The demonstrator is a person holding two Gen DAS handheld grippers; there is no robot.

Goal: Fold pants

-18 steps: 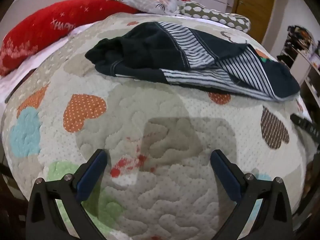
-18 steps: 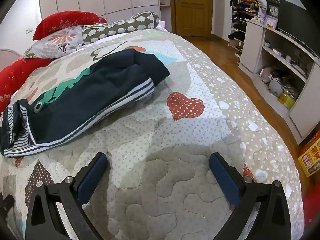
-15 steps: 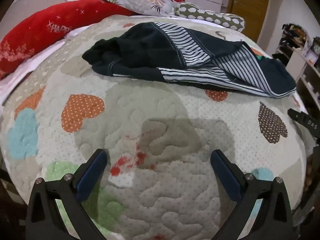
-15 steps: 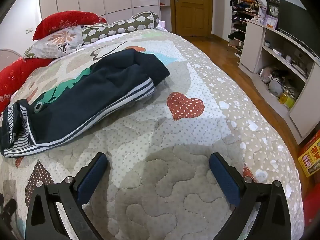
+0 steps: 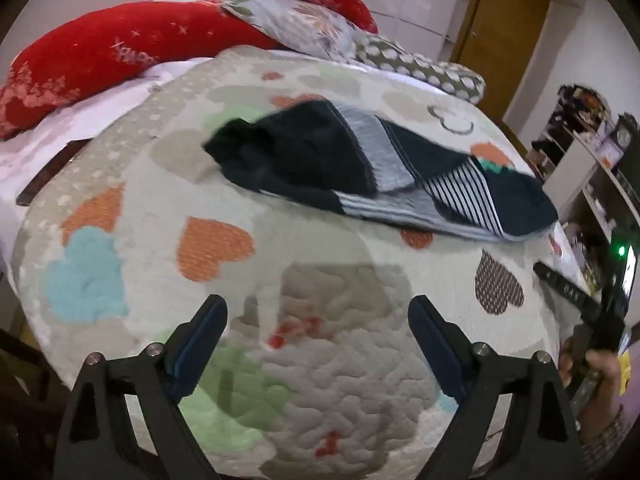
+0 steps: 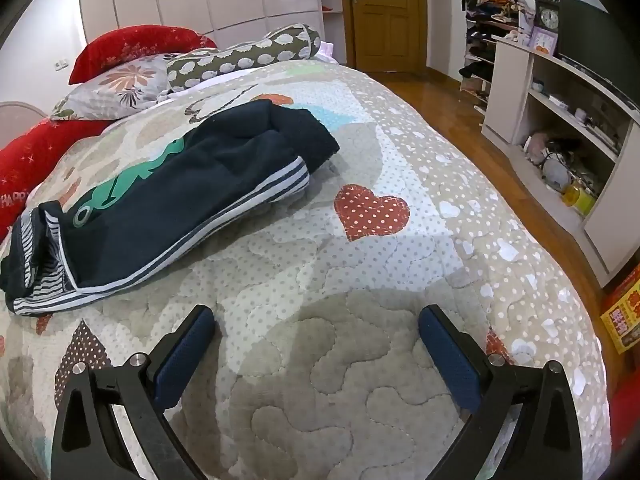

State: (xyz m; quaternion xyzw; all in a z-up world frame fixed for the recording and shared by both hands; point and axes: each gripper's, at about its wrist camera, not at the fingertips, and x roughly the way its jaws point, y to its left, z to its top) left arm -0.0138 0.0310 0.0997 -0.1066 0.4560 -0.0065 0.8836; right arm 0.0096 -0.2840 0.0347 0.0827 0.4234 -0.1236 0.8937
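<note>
- We see red pillows (image 5: 120, 52) and a floral pillow (image 6: 116, 88) at the head of the bed, with a shelf unit (image 6: 560, 120) on the wooden floor beside it.
- The quilt (image 6: 320, 360) is stitched and puffy, with dotted hearts; nothing lies between us and the pants.
- The pants (image 6: 180, 196) are dark navy with striped trim, lying crumpled mid-quilt.
- Our left claw (image 5: 318, 334) and right claw (image 6: 316, 338) gape wide over bare quilt, holding nothing, well short of the pants.
</note>
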